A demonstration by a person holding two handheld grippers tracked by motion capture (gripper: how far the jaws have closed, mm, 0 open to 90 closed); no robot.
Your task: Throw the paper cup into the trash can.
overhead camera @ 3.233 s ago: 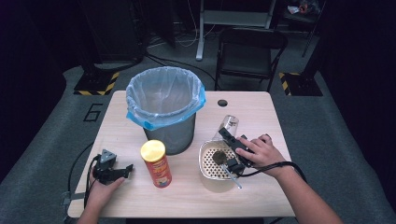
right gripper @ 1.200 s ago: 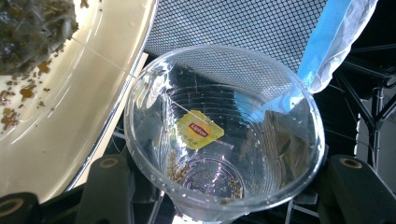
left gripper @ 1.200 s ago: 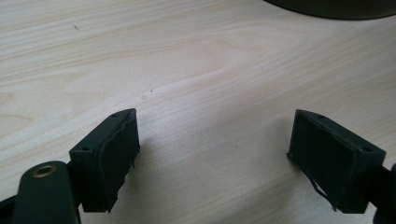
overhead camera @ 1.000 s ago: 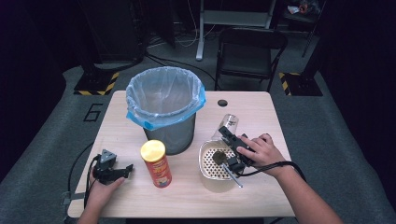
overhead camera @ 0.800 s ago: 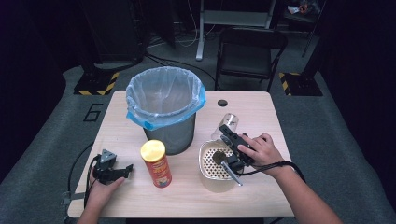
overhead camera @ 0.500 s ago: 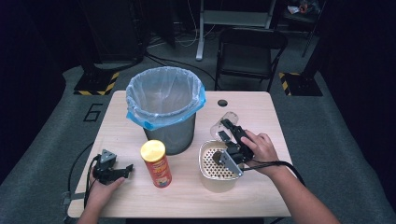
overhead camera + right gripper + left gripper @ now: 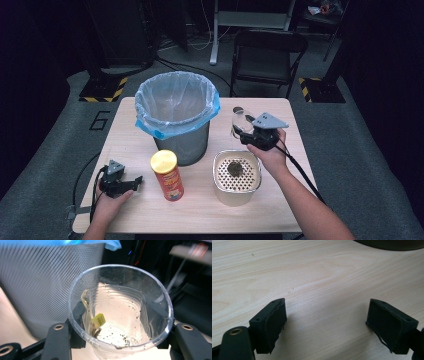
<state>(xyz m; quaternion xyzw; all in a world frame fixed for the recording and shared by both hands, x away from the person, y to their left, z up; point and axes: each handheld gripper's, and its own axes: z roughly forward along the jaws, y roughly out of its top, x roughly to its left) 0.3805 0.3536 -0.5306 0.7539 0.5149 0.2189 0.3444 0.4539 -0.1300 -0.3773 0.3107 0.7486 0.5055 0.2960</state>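
Cup: clear plastic cup (image 7: 120,310) sits between the two black jaws of the right gripper (image 7: 120,340), one jaw on each side of its wall, clamped; its mouth tips toward the gripper's camera.
Cup contents: a small yellow tag (image 7: 98,320) and dark specks cling to the inside wall and bottom.
Cup place: in the high view the cup (image 7: 239,121) is held above the table (image 7: 125,135), beyond the far rim of the strainer basket (image 7: 236,176) and to the right of the bin (image 7: 176,120).
Right gripper: in the high view the right gripper (image 7: 245,135) is carried by the right hand (image 7: 270,152), with its grey three-cornered plate on top.
Change: a second ago the right gripper and cup were low at the strainer basket's right rim; now both are higher and farther from the person, clear of the basket.
Strainer basket: pale perforated container on the table, with a dark clump (image 7: 235,168) lying in its middle.
Bin: mesh bin lined with a blue-edged clear bag, standing just left of the cup; its mesh wall fills the background of the right gripper view.
Canister: red canister with a yellow lid (image 7: 167,175) stands upright in front of the bin.
Left gripper: left gripper (image 7: 327,322) has its jaws wide apart with nothing between them, just over bare wood; in the high view it (image 7: 131,183) rests at the near left of the table, unchanged from before.
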